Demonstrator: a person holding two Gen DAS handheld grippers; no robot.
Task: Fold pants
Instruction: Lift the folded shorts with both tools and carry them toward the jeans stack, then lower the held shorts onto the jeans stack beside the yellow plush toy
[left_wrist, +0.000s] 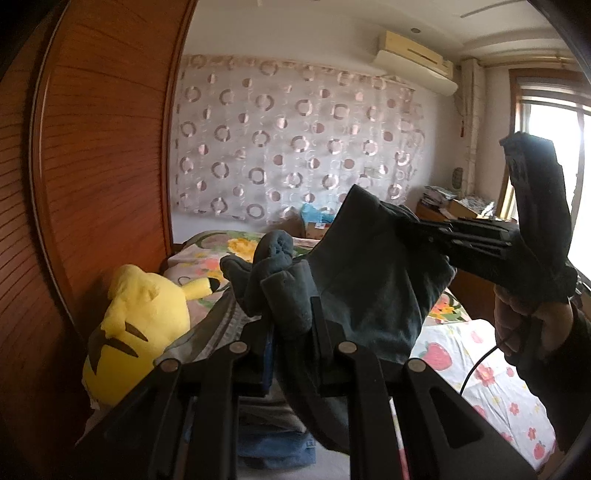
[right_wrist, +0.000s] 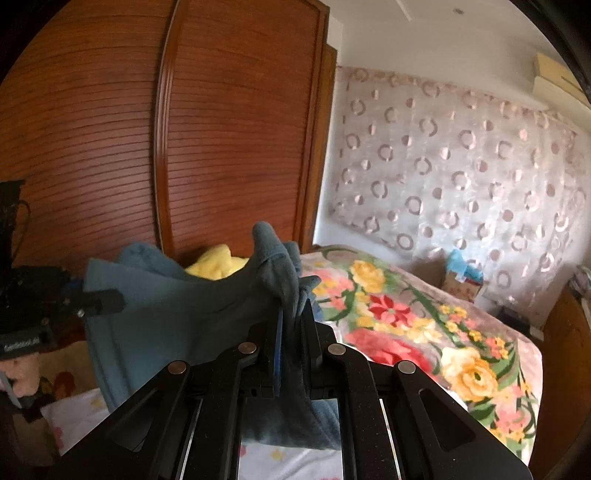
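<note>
- Pants (left_wrist: 369, 280) hang in the air above the bed (left_wrist: 491, 354), stretched between both grippers; their lower part is hidden behind the gripper frames.
- Left gripper (left_wrist: 291, 314) has its jaws nearly closed, pinching a bunched fold of the pants.
- Right gripper (right_wrist: 291, 314) has its jaws almost fully closed on another bunched fold, angled slightly down toward the bed.
- A hand (left_wrist: 532, 325) grips the right gripper's handle, its sleeve cut off at the edge.
- The yellow plush toy (left_wrist: 144, 325) on the bed is half hidden.

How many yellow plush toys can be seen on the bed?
1. The yellow plush toy lies at the bed's left side, against the wooden wardrobe, behind the held pants. Others may be hidden.
</note>
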